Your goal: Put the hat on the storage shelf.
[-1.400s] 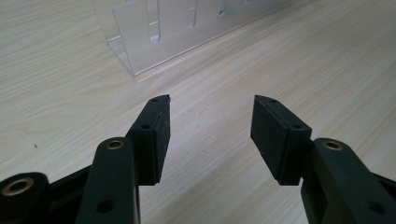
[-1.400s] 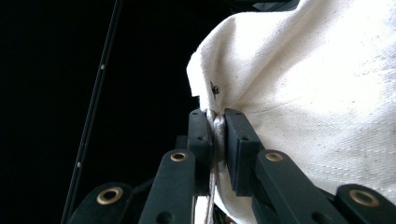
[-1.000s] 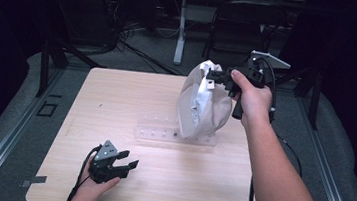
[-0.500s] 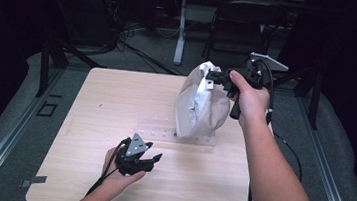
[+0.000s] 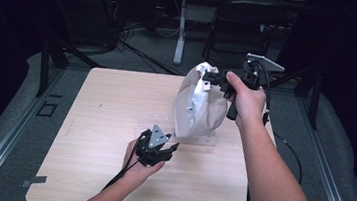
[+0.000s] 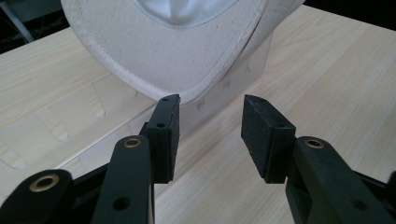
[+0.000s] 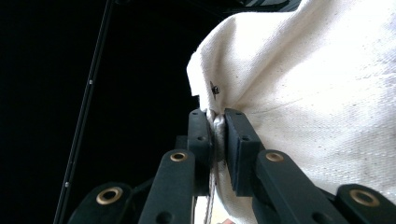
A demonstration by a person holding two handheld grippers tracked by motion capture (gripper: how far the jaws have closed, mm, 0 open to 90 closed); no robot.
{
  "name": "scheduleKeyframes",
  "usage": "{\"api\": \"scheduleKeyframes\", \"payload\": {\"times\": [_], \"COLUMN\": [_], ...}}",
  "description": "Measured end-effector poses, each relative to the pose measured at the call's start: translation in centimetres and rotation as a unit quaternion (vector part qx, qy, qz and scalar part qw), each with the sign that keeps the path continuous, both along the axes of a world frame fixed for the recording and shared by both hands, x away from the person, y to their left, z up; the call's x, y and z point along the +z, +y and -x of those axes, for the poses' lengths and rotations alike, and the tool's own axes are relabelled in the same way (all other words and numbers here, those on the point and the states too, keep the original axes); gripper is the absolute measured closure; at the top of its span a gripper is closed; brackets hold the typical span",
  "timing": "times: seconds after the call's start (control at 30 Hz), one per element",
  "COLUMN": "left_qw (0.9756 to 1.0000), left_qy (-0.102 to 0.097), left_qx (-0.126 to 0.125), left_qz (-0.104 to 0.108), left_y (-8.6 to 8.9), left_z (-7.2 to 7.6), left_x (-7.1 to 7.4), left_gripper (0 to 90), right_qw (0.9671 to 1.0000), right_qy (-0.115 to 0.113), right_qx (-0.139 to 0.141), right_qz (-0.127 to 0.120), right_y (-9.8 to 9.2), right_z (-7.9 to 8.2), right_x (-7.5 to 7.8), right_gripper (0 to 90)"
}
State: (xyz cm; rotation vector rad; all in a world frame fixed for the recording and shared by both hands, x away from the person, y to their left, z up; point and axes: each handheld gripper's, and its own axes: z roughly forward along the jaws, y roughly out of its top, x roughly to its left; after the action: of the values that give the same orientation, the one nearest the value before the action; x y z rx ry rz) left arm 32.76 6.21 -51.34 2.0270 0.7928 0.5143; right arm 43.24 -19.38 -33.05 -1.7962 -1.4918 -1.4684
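Cap hanging over the table's right half, my two grippers at either end of it.

My right gripper (image 5: 215, 79) pinches the cap (image 5: 197, 105) at its top, toward the table's (image 5: 106, 103) far right. The clear stand (image 5: 208, 140) lies under the cap. My left gripper (image 5: 165, 149) sits just before the cap's lower edge, jaws apart.

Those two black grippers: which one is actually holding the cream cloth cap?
The right gripper, shut on the cream cloth cap and lifting it. The left gripper is open, near the cap's low edge.
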Motion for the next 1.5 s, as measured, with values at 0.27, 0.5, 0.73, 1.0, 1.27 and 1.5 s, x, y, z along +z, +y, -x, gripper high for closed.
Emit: {"api": "scheduleKeyframes", "payload": {"times": [0.27, 0.5, 0.73, 1.0, 1.27, 1.5], "left_qw": [1.0000, 0.9997, 0.9991, 0.9996, 0.9996, 0.9983], "left_qy": [-0.003, -0.003, -0.005, 0.001, 0.024, 0.044], "left_qx": [0.004, 0.008, 0.021, 0.020, 0.011, 0.015], "left_qz": [-0.004, -0.022, -0.036, -0.019, 0.010, 0.035], "left_y": [-1.4, -2.6, -2.4, -1.0, 0.0, 0.8], "left_z": [-0.6, -1.0, -1.2, -1.3, -1.9, -2.2], "left_x": [0.4, 0.2, 0.2, 0.4, 0.2, -0.1], "left_gripper": [58.5, 59.4, 72.1, 78.9, 79.6, 80.6], "right_qw": [1.0000, 1.0000, 0.9999, 0.9997, 0.9994, 0.9991], "right_qy": [-0.003, -0.004, -0.004, -0.007, -0.010, -0.006], "right_qx": [0.005, 0.008, 0.012, 0.022, 0.032, 0.039], "right_qz": [0.002, 0.002, 0.004, 0.007, 0.014, 0.013], "right_y": [0.2, 0.4, 0.6, 1.3, 2.1, 2.5], "right_z": [0.1, 0.1, 0.2, 0.6, 0.6, 0.4], "right_x": [0.1, 0.1, 0.1, 0.6, 0.7, 0.0], "right_gripper": [81.6, 81.6, 81.6, 81.3, 81.2, 81.2]}}
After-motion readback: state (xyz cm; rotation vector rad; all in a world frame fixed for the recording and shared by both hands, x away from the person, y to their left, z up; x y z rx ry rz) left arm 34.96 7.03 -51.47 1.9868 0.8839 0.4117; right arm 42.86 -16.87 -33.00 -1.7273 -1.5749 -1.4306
